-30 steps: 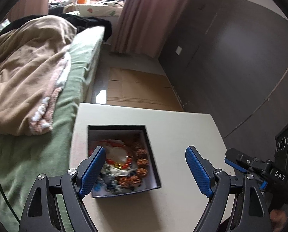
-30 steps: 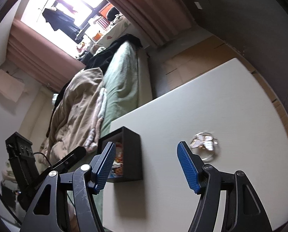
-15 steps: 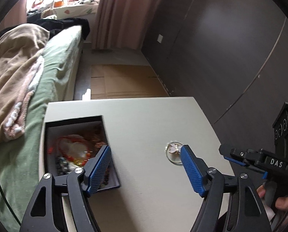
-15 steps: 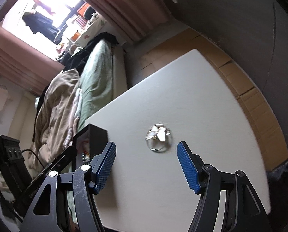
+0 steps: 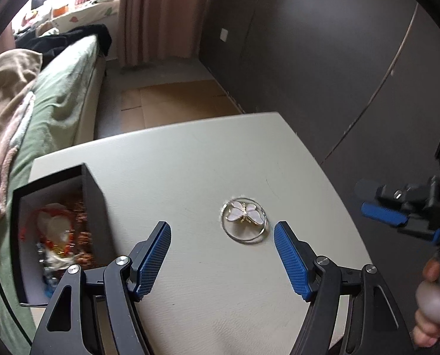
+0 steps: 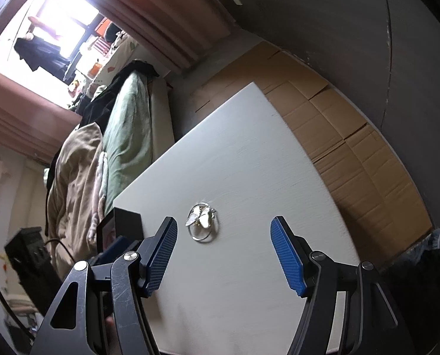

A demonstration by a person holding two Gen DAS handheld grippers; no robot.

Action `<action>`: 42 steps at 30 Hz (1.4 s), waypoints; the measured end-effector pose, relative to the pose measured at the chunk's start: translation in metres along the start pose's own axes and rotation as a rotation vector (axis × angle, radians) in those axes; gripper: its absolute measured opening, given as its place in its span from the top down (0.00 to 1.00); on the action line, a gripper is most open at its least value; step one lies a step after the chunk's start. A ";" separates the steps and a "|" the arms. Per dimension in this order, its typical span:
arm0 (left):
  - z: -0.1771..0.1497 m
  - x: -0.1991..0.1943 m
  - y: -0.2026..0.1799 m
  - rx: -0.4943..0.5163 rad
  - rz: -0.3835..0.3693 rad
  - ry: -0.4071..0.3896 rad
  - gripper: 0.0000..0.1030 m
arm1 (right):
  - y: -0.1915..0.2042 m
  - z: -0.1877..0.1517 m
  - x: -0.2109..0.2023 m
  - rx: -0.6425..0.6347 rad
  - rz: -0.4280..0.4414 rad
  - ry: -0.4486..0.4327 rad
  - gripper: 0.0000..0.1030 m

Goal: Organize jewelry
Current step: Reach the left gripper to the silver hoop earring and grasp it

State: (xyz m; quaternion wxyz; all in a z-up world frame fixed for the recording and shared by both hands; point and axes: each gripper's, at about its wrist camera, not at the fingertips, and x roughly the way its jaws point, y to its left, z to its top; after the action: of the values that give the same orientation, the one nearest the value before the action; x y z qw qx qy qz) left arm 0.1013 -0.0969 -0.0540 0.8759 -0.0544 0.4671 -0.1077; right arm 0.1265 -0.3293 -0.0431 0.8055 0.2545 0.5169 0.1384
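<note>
- We held our left gripper [image 5: 222, 238] open and empty above the table [image 5: 190, 162], with the butterfly ring piece [image 5: 244, 219] lying flat just beyond its tips.
- Our right gripper [image 6: 223, 236] was open too, the same piece [image 6: 202, 225] ahead and nearer its left finger.
- The black box [image 5: 94, 195] sat at the near left, already holding what looked like beads; blur hid the detail.
- We judged the pickup not yet begun: next, one gripper had to lower and close on the thin ring.
</note>
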 end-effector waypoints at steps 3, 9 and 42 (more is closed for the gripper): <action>-0.002 0.012 -0.008 0.018 0.005 0.021 0.29 | -0.006 0.002 -0.004 0.016 0.001 -0.005 0.35; -0.007 0.034 -0.022 0.055 0.036 0.048 0.29 | -0.014 0.008 -0.008 0.035 -0.001 -0.012 0.35; 0.004 0.054 -0.013 0.059 0.080 0.059 0.50 | -0.015 0.017 0.005 0.053 -0.025 0.008 0.35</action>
State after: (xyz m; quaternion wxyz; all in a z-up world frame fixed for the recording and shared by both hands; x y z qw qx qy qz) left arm 0.1321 -0.1225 -0.0923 0.8665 -0.0069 0.4913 -0.0879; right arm 0.1436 -0.3445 -0.0494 0.7980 0.2688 0.5268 0.1156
